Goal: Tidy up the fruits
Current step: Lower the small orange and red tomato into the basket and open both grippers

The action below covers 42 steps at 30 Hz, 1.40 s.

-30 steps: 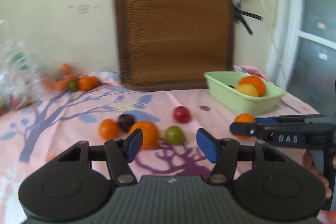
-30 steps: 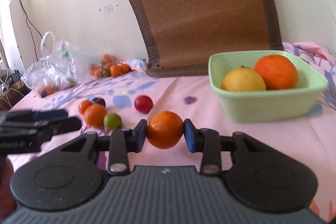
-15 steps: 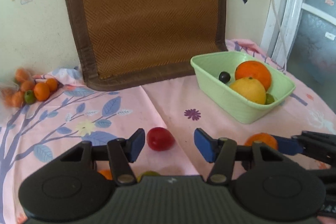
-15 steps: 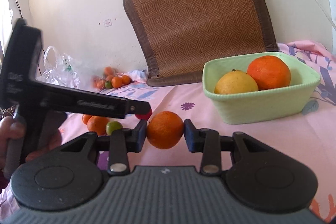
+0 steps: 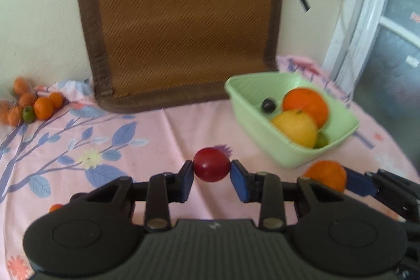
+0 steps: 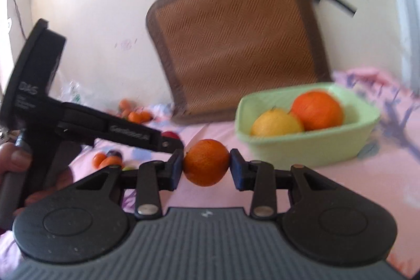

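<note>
1. Left gripper (image 5: 211,173): jaws closing, blue pads touching both sides of a smooth dark-red round fruit (image 5: 211,164) held between them above the tablecloth (image 5: 170,127).
2. Right gripper (image 6: 206,164): clamped on a small dimpled orange (image 6: 206,162), jaws steady.
3. Open room: bare pink cloth lies between the red fruit and the near rim of the pale green bin (image 5: 275,148); bin stands to the right, near the table's right edge.
4. Left view only: bin contents from above, namely a large orange (image 5: 305,105), a yellow citrus (image 5: 295,129), a small dark fruit (image 5: 268,105) and a green one low in the corner. Also a cluster of small oranges (image 5: 39,106) at far left by the wall.
5. Right view only: a hand (image 6: 15,162) on the left gripper's handle; loose fruits behind it, blurred.
6. Woven brown mat (image 5: 183,17), dark border, leans on the wall.
</note>
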Available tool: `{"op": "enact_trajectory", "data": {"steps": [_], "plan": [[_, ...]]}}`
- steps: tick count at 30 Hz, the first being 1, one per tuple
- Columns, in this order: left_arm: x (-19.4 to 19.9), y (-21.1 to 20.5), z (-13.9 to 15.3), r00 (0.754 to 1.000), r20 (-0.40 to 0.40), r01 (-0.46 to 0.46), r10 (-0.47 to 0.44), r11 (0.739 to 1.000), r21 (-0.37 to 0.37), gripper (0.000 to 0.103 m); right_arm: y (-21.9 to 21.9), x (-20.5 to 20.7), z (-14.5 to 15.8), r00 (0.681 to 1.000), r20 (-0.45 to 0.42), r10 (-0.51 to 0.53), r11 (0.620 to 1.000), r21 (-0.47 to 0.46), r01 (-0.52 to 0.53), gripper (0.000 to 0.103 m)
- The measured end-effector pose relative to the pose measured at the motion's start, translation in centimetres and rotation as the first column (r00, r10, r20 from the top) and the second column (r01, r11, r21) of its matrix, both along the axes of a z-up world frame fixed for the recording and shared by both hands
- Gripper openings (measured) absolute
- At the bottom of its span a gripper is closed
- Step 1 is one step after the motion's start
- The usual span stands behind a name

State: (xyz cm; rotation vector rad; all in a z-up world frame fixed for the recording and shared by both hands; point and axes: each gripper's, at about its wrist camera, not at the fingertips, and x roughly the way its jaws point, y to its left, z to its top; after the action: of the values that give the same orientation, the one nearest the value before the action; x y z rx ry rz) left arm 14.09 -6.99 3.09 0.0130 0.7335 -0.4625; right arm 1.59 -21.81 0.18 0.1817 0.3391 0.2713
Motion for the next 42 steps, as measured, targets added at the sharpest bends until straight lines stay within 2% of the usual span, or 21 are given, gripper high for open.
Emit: {"op": "enact_trajectory", "data": {"steps": [2, 5, 9, 14, 17, 23, 27, 29, 33, 35, 37, 39, 42], "plan": [[-0.5, -0.7, 1.2, 0.999, 0.022, 0.031, -0.03, 0.999, -0.033, 0.031, -1.3, -0.4, 0.8, 0.997, 0.054, -0.047, 0.999, 0.028, 0.045, 0.041], [-0.7, -2.4, 2.9, 0.996, 0.056, 0.077, -0.073, 0.994, -0.072, 0.031, -3.1, 0.4, 2.1, 0.987, 0.103, -0.127, 0.992, 0.006, 0.127, 0.041], [0.5, -5.5, 3.7, 0.992, 0.054, 0.117, -0.111, 0.986, -0.12, 0.031, -5.7, 2.9, 2.3, 0.975, 0.104, -0.198, 0.978, -0.046, 0.204, 0.041], [4.1, -8.3, 3.1, 0.995, 0.002, 0.102, -0.103, 0.985, -0.143, 0.031, -7.6, 5.0, 0.7, 0.968, -0.008, -0.25, 0.968, 0.008, 0.25, 0.041], [6.5, -9.1, 2.2, 0.996, -0.038, 0.07, -0.076, 0.987, -0.142, 0.032, -6.7, 5.2, 0.6, 0.964, 0.023, -0.263, 0.963, -0.047, 0.264, 0.041], [8.3, -9.1, 0.3, 0.992, -0.109, 0.049, -0.067, 0.986, -0.158, 0.031, -5.7, 6.1, 0.0, 0.966, 0.003, -0.259, 0.96, -0.113, 0.258, 0.041], [8.3, -9.3, -0.2, 0.992, -0.111, 0.044, -0.06, 0.989, -0.143, 0.04, -5.9, 5.9, 0.0, 0.961, 0.02, -0.277, 0.955, -0.105, 0.278, 0.057], [8.2, -9.1, -0.1, 0.992, -0.111, 0.039, -0.055, 0.988, -0.149, 0.043, -5.9, 5.8, 0.1, 0.959, 0.031, -0.28, 0.954, -0.101, 0.282, 0.057], [7.0, -7.5, 2.1, 0.997, -0.065, 0.026, -0.04, 0.98, -0.198, 0.043, -6.2, 5.2, 0.3, 0.953, 0.075, -0.294, 0.951, -0.078, 0.3, 0.056], [5.5, -5.4, 3.9, 1.0, -0.01, 0.023, -0.026, 0.97, -0.241, 0.044, -6.7, 4.8, 0.6, 0.944, 0.1, -0.315, 0.946, -0.049, 0.321, 0.056], [3.4, -2.4, 5.4, 0.998, 0.055, 0.014, 0.001, 0.962, -0.272, 0.05, -7.2, 4.5, 0.7, 0.933, 0.116, -0.341, 0.938, -0.021, 0.346, 0.056], [1.1, 1.0, 6.7, 0.991, 0.12, -0.018, 0.054, 0.959, -0.284, 0.05, -7.8, 4.4, 0.8, 0.926, 0.118, -0.359, 0.933, 0.01, 0.361, 0.056], [-2.6, 6.8, 7.5, 0.965, 0.188, -0.131, 0.184, 0.955, -0.266, 0.05, -8.4, 4.3, 0.9, 0.916, 0.115, -0.383, 0.924, 0.044, 0.381, 0.056]]}}
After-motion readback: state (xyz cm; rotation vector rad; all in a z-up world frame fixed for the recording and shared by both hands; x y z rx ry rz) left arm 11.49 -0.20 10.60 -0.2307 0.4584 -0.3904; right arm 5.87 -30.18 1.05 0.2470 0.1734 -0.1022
